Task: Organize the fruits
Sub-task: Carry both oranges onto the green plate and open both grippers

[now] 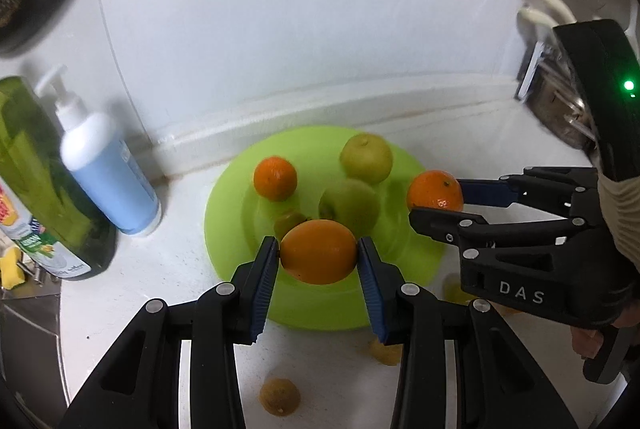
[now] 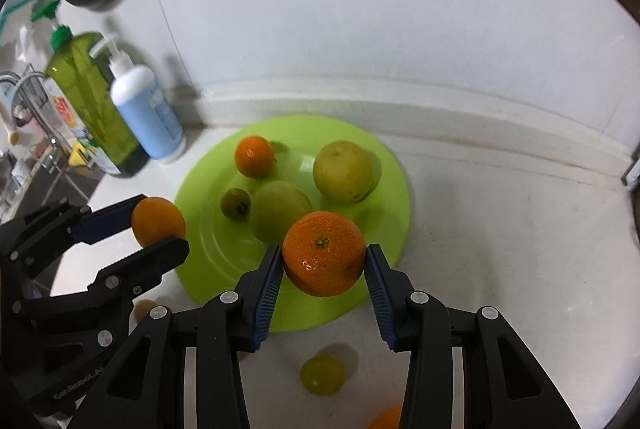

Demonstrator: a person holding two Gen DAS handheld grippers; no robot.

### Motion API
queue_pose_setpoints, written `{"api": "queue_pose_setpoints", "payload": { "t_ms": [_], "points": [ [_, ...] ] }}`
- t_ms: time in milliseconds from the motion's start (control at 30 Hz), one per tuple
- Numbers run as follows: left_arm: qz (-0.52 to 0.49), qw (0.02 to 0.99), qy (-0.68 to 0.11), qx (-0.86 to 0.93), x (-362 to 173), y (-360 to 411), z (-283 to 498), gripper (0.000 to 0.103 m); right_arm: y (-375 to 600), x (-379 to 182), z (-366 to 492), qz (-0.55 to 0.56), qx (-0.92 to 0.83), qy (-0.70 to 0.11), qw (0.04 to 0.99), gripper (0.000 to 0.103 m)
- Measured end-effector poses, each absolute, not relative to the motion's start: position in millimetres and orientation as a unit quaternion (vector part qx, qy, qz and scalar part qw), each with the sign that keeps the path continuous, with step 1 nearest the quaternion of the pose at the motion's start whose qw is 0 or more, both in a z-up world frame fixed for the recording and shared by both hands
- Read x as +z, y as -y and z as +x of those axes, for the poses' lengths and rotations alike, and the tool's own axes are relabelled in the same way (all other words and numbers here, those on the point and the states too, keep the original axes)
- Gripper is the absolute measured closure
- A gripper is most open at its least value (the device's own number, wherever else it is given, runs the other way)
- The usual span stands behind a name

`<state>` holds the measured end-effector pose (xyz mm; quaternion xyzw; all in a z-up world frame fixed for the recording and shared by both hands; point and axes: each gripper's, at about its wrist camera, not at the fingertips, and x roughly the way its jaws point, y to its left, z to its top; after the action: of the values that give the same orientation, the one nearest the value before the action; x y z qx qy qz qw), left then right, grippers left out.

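Above the near rim of the green plate (image 1: 236, 189), the left gripper (image 1: 318, 253) pinches an orange (image 1: 319, 251) between its two blue pads, one pad on each side at the widest part of the fruit. The right gripper (image 2: 325, 261) does the same w/ a second orange (image 2: 324, 257), stem end facing up, also over the plate's near edge. Both fruits are off the counter (image 2: 500, 249) and not touching anything on the plate. On the plate already lie a small orange (image 1: 275, 178), two green apples or pears (cannot tell which) (image 1: 366, 155) and a small dark-green fruit (image 1: 289, 223). More small fruits stay on the counter near the grippers, e.g. a yellow-green one (image 2: 322, 375). Soap bottles (image 1: 108, 169) stand to the left of the plate, well apart from the work. As a judgement: an orange is light, round and a bit soft, w/ a waxy skin, so it can roll or slip out if the pads sit off centre; the hold across the middle looks correct. Too strong a squeeze may bruise it. Approx. the best release is low over a free part of the plate, because a dropped orange could roll against the other fruits or over the shallow rim.
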<state>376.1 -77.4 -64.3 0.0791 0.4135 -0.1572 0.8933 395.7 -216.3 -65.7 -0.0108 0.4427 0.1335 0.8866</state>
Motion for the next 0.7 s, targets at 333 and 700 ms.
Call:
{"api": "queue_pose_setpoints", "payload": {
  "t_ms": [333,700],
  "points": [
    [0.077,0.875,-0.453,-0.149,-92,74,397,0.063,206,-91,413,-0.018,0.131,-0.474,0.871,0.06],
    [0.07,0.871,-0.465,-0.144,-100,73,408,0.063,203,-99,417,-0.018,0.133,-0.482,0.866,0.06]
  ]
}}
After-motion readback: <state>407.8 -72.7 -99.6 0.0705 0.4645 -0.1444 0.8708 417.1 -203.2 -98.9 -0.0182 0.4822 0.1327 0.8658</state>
